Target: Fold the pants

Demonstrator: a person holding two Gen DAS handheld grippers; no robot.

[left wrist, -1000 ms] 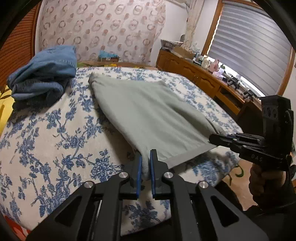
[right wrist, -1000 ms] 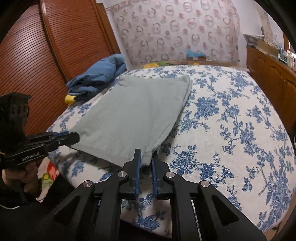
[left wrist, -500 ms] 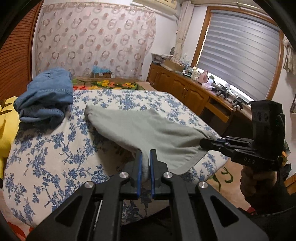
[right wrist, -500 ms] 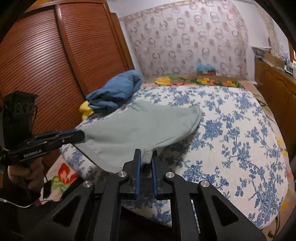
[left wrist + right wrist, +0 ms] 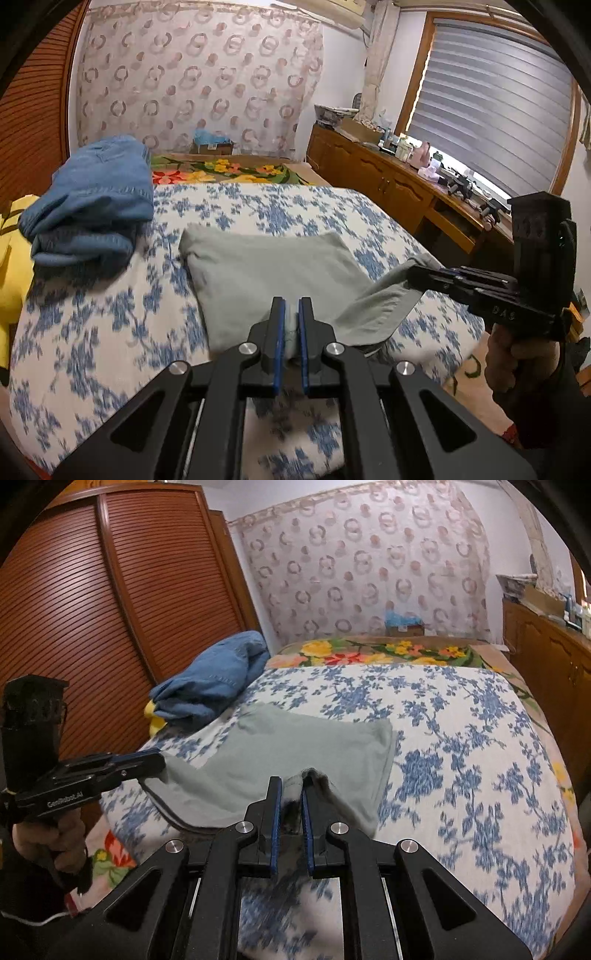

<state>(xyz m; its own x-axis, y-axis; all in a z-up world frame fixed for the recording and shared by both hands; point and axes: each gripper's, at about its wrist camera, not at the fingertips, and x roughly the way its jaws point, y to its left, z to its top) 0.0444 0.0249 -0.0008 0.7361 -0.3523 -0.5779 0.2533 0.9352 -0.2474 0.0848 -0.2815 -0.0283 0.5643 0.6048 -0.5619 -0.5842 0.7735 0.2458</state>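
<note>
Pale green pants (image 5: 266, 266) lie on the flowered bedspread (image 5: 92, 332), their near end raised off it; they also show in the right wrist view (image 5: 303, 753). My left gripper (image 5: 290, 310) is shut on one near corner of the pants. My right gripper (image 5: 292, 788) is shut on the other near corner. The right gripper shows at the right of the left wrist view (image 5: 413, 275), and the left gripper shows at the left of the right wrist view (image 5: 157, 762). Cloth sags between them.
A heap of blue denim (image 5: 92, 199) lies at the bed's far left, by a yellow cloth (image 5: 11, 266). A wooden louvred wardrobe (image 5: 92, 609) stands left of the bed. A wooden cabinet (image 5: 388, 181) with clutter runs under the window at the right.
Both grippers have risen and moved forward over the bed with the pants' near end. The pants now look shorter, their near part lifted towards the far part.
</note>
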